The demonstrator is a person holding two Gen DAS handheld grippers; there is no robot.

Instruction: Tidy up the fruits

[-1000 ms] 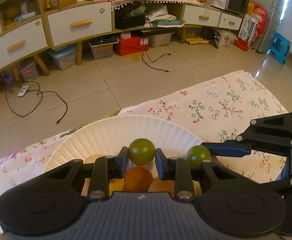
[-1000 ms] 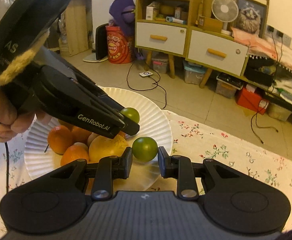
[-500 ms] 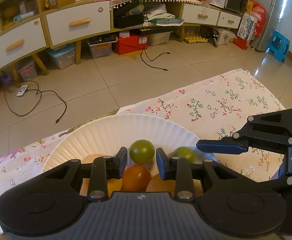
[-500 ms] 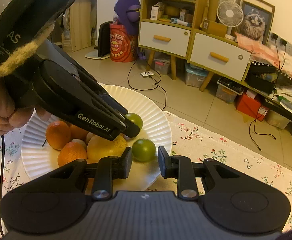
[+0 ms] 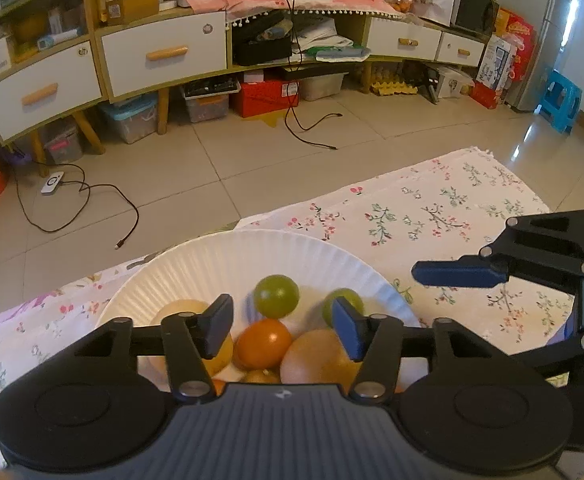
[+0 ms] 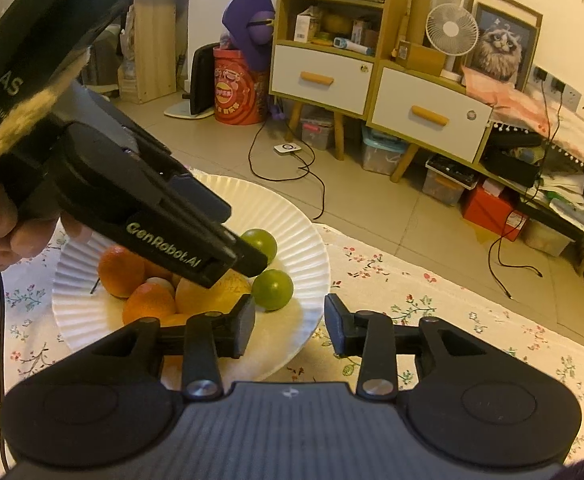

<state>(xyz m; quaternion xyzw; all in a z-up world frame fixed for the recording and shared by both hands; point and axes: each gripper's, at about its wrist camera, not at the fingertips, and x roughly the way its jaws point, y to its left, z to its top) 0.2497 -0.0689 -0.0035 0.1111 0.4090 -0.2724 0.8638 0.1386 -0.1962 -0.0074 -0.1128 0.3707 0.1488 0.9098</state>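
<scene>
- The left claw (image 5: 282,326) hangs over the white paper plate (image 5: 196,264), its two fingers spread wide apart with nothing between them.
- Seen from the left wrist, a green lime (image 5: 276,295) lies on the plate just ahead of the gap between those fingers, touching neither one.
- A second green lime (image 5: 345,302) sits beside it, partly hidden behind the blue pad of that claw's right-hand finger.
- Nearer the camera, an orange tangerine (image 5: 264,344) rests against two larger yellow-orange fruits (image 5: 319,360), all heaped together on the plate.
- The right claw (image 6: 290,326) is spread apart too and holds nothing; its left-hand finger is over the plate's near rim (image 6: 303,332), its right-hand finger over the cloth.
- In the right wrist view the closer lime (image 6: 272,290) lies just beyond that claw, beside the yellow fruit (image 6: 212,292), clear of both fingers.
- The plate stands on a desk covered with a white floral tablecloth (image 6: 431,304).
- A bare hand (image 6: 8,224) grips the left tool's handle at the left edge of the right wrist view.
</scene>
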